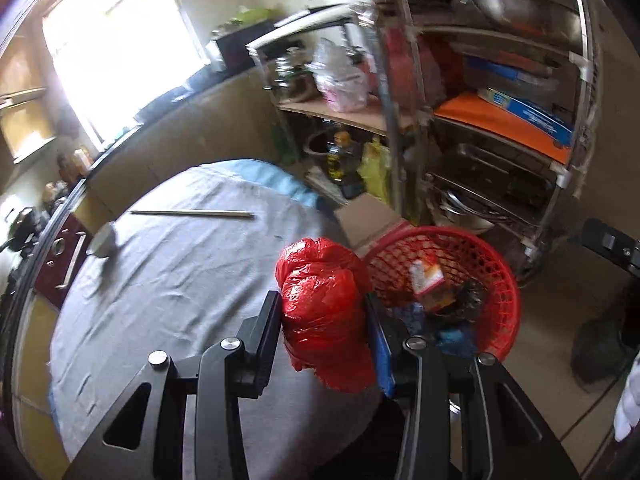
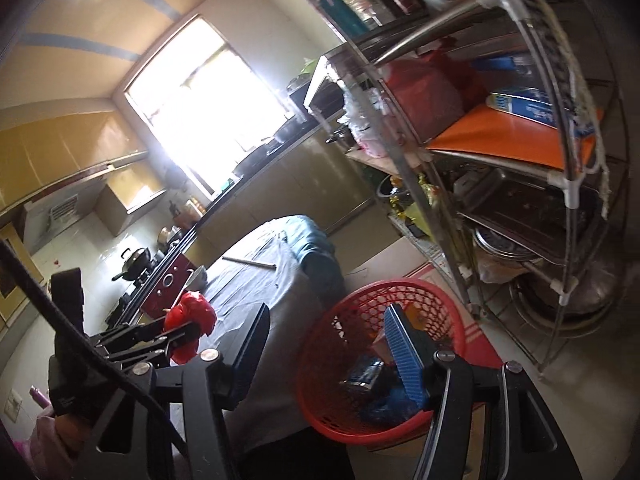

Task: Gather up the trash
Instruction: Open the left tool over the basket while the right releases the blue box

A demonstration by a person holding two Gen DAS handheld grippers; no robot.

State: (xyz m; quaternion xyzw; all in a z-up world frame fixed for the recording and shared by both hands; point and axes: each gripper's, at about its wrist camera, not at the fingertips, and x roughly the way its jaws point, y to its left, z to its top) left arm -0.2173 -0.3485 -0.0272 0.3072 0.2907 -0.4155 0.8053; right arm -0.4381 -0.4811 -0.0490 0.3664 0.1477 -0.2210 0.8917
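Note:
My left gripper (image 1: 326, 316) is shut on a crumpled red plastic bag (image 1: 324, 312) and holds it above the right edge of the grey-clothed table (image 1: 180, 272), beside the red mesh basket (image 1: 508, 280). The basket stands on the floor and holds a small carton (image 1: 426, 278) and dark wrappers. In the right wrist view my right gripper (image 2: 332, 340) is open and empty, over the near rim of the basket (image 2: 320, 412). The left gripper with the red bag (image 2: 192, 320) shows at the left there.
A pair of chopsticks (image 1: 192, 213) and a grey bowl (image 1: 102, 242) lie on the table. A metal shelf rack (image 1: 500, 140) with pans, boxes and bags stands behind the basket. A kitchen counter with a stove (image 2: 136, 264) runs along the left.

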